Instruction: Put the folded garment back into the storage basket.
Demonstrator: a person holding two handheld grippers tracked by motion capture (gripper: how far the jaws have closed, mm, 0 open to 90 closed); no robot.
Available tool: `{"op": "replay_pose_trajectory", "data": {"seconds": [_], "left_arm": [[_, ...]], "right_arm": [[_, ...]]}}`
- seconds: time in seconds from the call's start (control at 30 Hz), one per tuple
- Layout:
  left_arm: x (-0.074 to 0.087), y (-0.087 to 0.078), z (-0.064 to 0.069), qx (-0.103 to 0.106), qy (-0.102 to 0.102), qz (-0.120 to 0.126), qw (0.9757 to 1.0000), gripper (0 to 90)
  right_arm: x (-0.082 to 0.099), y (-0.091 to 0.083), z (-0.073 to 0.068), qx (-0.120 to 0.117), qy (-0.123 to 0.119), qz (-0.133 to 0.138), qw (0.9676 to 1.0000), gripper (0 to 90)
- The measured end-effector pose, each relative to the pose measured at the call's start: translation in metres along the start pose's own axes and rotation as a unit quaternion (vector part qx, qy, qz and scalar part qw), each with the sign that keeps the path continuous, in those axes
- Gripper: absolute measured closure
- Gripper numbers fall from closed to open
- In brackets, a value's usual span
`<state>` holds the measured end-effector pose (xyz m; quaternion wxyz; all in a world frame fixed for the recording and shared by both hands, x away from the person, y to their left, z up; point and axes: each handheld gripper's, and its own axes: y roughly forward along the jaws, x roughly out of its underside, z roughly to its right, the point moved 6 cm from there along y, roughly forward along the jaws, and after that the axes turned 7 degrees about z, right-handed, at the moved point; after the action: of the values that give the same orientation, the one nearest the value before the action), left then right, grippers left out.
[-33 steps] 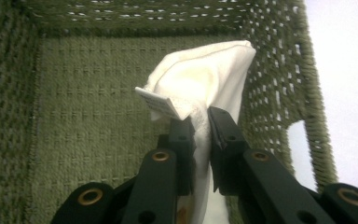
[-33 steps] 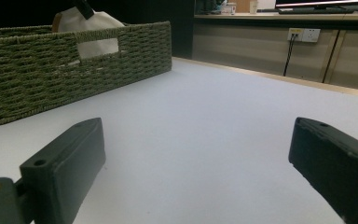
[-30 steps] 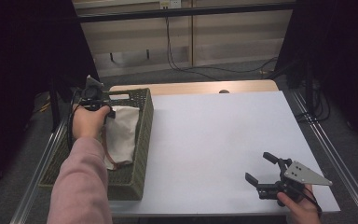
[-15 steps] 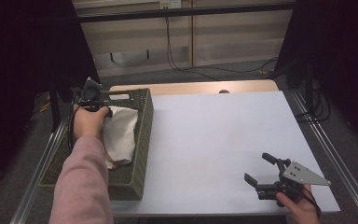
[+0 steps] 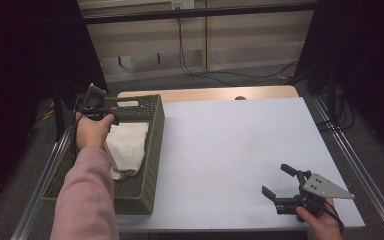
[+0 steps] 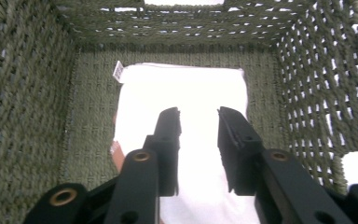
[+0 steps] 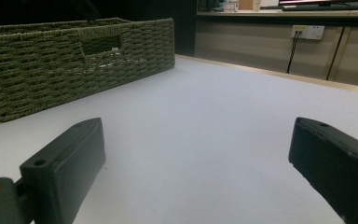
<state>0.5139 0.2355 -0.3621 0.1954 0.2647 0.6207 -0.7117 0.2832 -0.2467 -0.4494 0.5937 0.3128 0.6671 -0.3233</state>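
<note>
Over the woven basket (image 5: 150,150) at the counter's (image 5: 240,150) left edge, my left claw (image 6: 198,126) hangs above the folded white cloth (image 5: 127,145) lying flat on the basket floor. Its jaws have just been opening and now stand apart, nothing pinched between them. My right claw (image 5: 282,181) rests released, low over the counter's near right corner. To finish this drop cleanly, I would lift straight up so neither of the 2 jaws drags the folds.

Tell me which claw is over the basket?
The left claw, hovering over the white cloth in the green woven basket; the right claw sits above bare table.
</note>
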Motion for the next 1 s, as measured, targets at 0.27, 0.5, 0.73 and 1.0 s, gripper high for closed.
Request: {"op": "replay_pose_trajectory", "data": {"seconds": [0.27,0.5,0.73,1.0], "left_arm": [[0.004,-0.006,0.004,0.010,0.007,-0.004,0.9999,58.1],[0.010,-0.005,0.011,0.002,0.005,-0.012,0.9999,46.4],[0.015,0.002,0.011,-0.012,0.027,-0.009,0.9995,33.9],[0.015,0.000,0.010,-0.013,0.022,0.050,0.9984,20.4]], "right_arm": [[0.001,0.001,0.002,-0.007,-0.021,-0.006,0.9997,3.2],[0.001,0.001,0.002,-0.005,-0.017,-0.004,0.9998,3.2],[0.000,0.003,0.000,-0.009,-0.016,-0.003,0.9998,3.1],[-0.001,0.002,0.000,-0.009,-0.014,-0.002,0.9999,3.2]]}}
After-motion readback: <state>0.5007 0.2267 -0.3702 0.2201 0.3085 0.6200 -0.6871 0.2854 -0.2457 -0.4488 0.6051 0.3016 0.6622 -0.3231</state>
